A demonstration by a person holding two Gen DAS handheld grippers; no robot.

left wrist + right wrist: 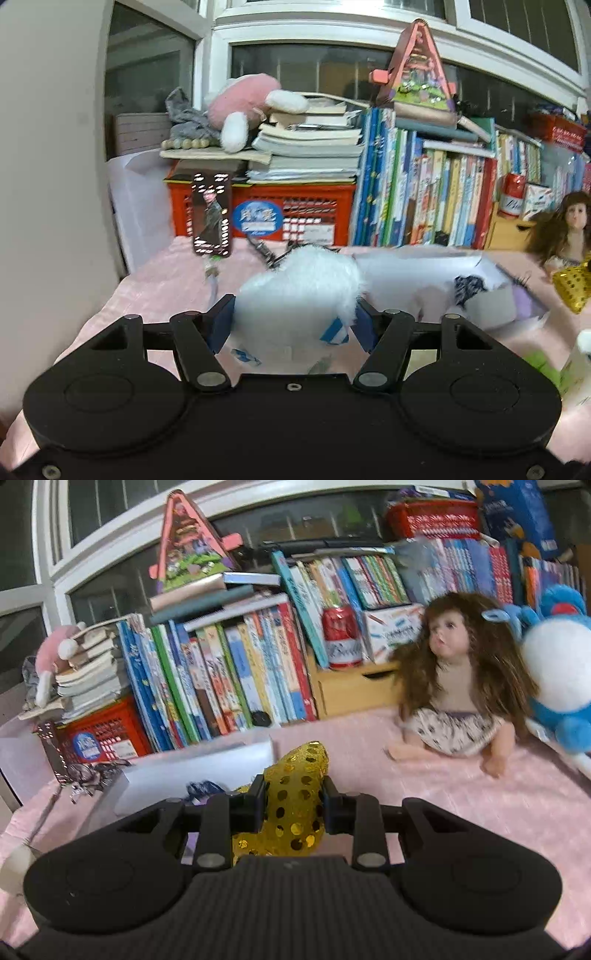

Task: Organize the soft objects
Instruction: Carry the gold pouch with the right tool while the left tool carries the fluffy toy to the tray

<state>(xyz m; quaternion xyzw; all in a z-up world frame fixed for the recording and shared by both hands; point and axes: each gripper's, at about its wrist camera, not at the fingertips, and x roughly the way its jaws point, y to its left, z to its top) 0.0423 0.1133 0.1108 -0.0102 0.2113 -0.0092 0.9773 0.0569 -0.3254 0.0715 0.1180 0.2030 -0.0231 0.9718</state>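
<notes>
My left gripper (293, 317) is shut on a white fluffy plush toy (299, 291) with a blue-and-white tag, held over the pink cloth (166, 284). My right gripper (293, 799) is shut on a gold sequinned soft toy (295, 794), which also shows at the right edge of the left wrist view (574, 286). A white open box (476, 280) with a dark blue item inside lies just beyond both grippers; it also shows in the right wrist view (199, 771). A long-haired doll (458, 686) sits on the cloth at the right, beside a blue-and-white plush (557, 672).
Rows of upright books (424, 192) and a red crate (295, 214) line the back under the window. A pink plush (243, 99) lies on stacked books. A red can (341, 637) stands on a wooden drawer box (354, 690). A white bottle (580, 362) and something green are at the right.
</notes>
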